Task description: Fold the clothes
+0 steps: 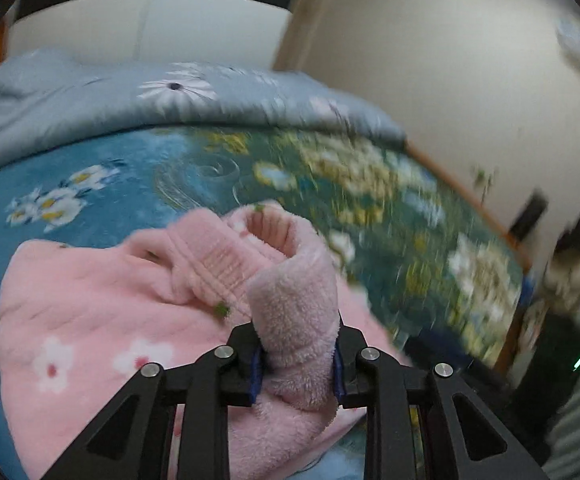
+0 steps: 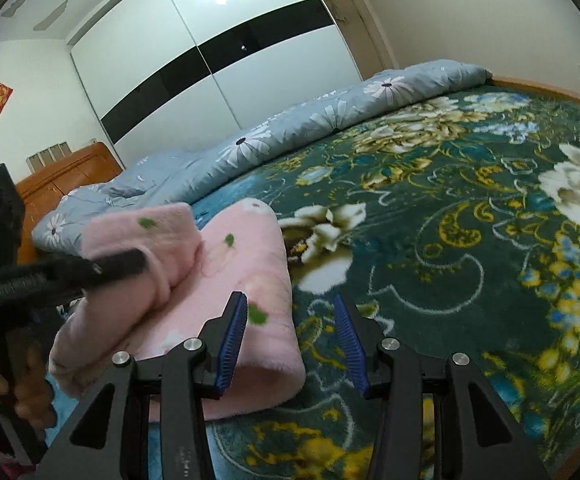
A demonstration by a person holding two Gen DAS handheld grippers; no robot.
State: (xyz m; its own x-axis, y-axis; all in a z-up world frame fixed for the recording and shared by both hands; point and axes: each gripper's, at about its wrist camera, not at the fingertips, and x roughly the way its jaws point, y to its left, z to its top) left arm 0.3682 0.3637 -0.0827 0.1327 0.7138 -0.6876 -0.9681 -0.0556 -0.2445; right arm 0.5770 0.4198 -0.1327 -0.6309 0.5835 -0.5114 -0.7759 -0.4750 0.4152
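Observation:
A fluffy pink garment (image 1: 90,312) with white flowers lies on the floral bedspread (image 1: 390,208). My left gripper (image 1: 296,356) is shut on a thick fold of the pink garment's cuff, lifted off the rest. In the right wrist view the same pink garment (image 2: 250,264) lies folded at the left, and the left gripper (image 2: 122,262) pinches its raised sleeve. My right gripper (image 2: 292,332) stands open above the garment's right edge, nothing between its blue pads (image 2: 232,340).
A grey-blue daisy quilt (image 2: 290,128) is bunched along the far side of the bed. A white and black wardrobe (image 2: 210,52) stands behind. The wooden bed frame (image 2: 550,88) edges the right side. A hand (image 2: 30,384) holds the left gripper.

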